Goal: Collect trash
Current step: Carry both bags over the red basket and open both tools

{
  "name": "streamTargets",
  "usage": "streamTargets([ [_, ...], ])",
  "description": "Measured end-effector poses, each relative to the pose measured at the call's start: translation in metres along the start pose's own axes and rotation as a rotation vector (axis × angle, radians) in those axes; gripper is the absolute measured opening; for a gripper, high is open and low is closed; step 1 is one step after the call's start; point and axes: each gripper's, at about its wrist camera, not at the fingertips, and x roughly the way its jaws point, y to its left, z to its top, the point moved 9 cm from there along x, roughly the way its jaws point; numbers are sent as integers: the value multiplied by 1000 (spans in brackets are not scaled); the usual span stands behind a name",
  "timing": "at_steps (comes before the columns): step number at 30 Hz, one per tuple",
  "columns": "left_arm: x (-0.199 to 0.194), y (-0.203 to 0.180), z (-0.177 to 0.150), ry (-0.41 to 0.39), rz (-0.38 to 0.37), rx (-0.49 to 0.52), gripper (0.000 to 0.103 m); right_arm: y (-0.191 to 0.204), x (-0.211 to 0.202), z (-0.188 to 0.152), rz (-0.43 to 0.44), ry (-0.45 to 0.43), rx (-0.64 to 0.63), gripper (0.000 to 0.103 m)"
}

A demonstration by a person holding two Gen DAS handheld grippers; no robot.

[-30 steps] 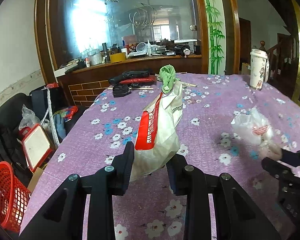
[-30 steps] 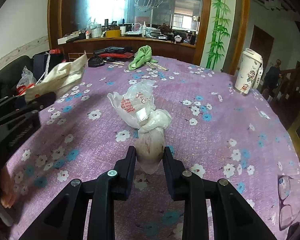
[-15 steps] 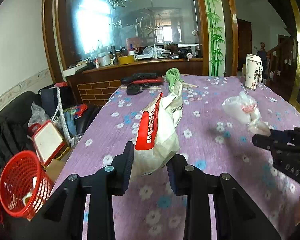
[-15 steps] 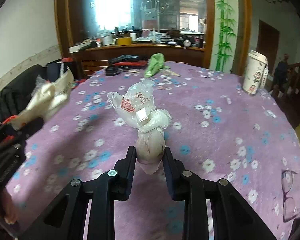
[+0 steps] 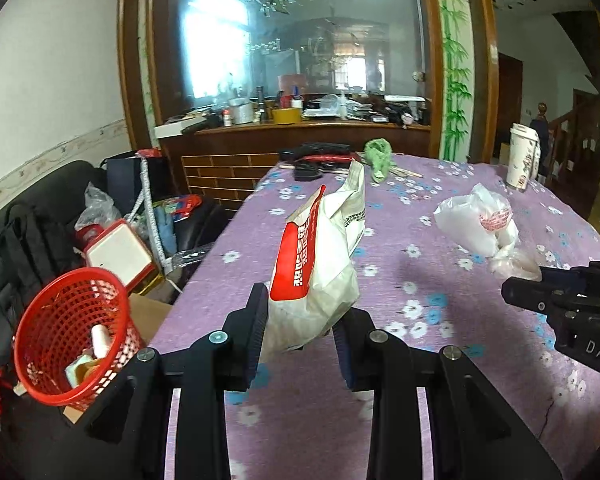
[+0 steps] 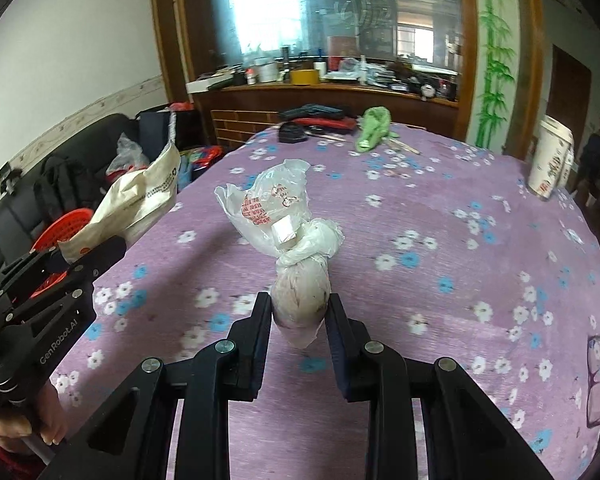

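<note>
Above the purple flowered tablecloth [image 5: 440, 240], the left gripper [image 5: 300, 320] clamps a red-and-white paper bag [image 5: 316, 256] near the red basket [image 5: 66, 336] at far left, while the right gripper [image 6: 298, 312] pinches a knotted plastic bag [image 6: 284, 224].

The counter [image 6: 440, 216] is covered with a purple cloth printed with white and blue flowers. At its far edge a green rag [image 6: 374, 128], a black pouch [image 6: 293, 133], red and black items and some sticks are laid. A tall printed cup [image 6: 550, 162] is stood near the right edge. Glasses [image 6: 598, 384] are laid at the near right. Beside the counter, a red basket [image 5: 70, 332] is set on the floor.
</note>
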Motion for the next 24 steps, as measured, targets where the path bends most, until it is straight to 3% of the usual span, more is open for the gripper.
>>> streamTargets([
  [12, -4, 90, -12, 9, 73, -127, 30, 89, 28, 20, 87, 43, -112, 30],
  [24, -3, 201, -34, 27, 195, -282, 30, 197, 60, 42, 191, 75, -244, 30],
])
